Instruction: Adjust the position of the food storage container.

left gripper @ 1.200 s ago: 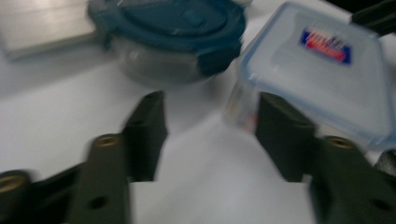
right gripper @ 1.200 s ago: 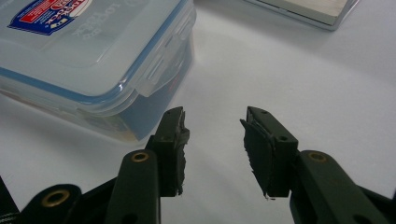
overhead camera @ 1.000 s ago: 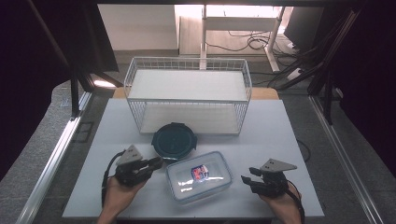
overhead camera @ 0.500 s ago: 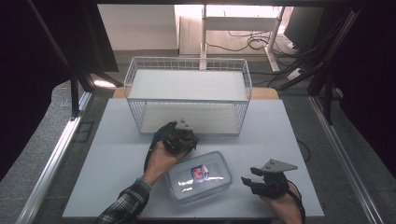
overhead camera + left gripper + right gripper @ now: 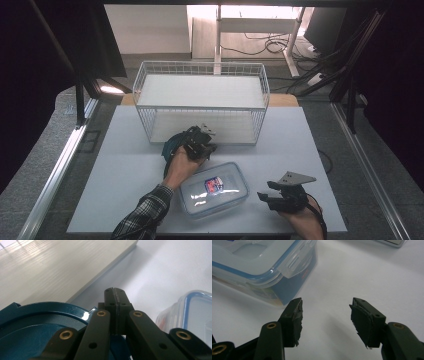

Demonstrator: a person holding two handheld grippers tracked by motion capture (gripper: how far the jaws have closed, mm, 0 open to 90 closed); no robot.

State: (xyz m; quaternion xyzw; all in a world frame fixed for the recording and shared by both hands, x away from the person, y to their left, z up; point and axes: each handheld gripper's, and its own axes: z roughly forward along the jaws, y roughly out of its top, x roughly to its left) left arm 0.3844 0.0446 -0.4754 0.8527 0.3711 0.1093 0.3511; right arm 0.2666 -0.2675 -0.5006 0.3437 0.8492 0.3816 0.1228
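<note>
The left gripper sits over the dark teal lid, jaws pressed together with their tips past its rim at 12 o'clock; whether anything is pinched is unclear. The clear, blue-sealed box lies at 9 o'clock from the right gripper, jaws spread, empty.

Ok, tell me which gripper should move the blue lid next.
Left. The left gripper, jaws shut, is already over the blue lid. The right gripper rests open beside the clear box.
</note>
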